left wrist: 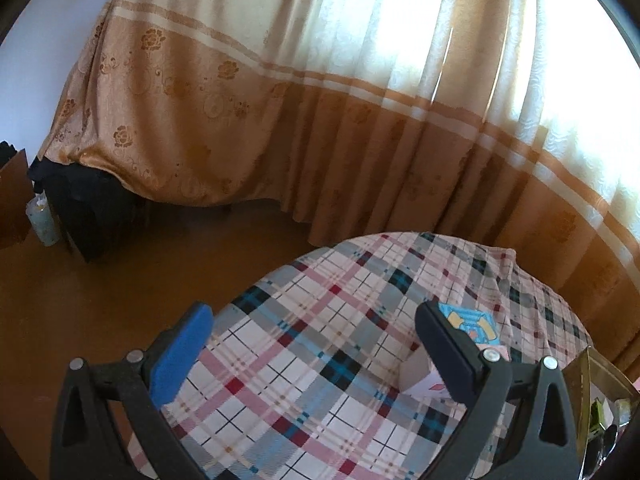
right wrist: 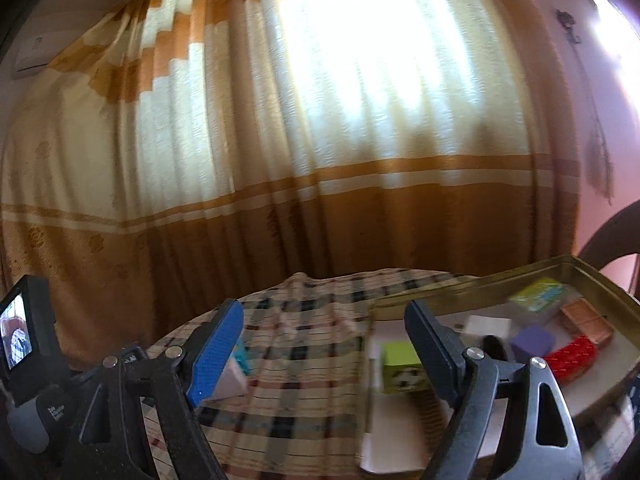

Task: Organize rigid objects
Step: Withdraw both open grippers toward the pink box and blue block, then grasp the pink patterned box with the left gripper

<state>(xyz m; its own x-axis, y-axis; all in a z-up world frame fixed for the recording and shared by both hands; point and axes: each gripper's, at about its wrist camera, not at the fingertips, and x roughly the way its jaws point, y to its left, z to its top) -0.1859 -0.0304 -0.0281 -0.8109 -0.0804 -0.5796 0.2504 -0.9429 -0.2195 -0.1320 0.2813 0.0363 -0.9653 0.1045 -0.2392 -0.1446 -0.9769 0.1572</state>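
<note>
My left gripper is open and empty above a plaid-covered table. A small blue, yellow and pink carton lies on the cloth just behind its right finger, partly hidden. My right gripper is open and empty. The same carton shows partly behind its left finger. To its right stands a metal tray holding several small boxes: a green one, a purple one, a red one, a copper one, a green-blue one and a white one.
Tan and cream curtains hang behind the table. The wooden floor lies left of it, with a bottle and dark furniture. The other gripper's small screen sits at the left of the right wrist view. The tray's corner shows at right.
</note>
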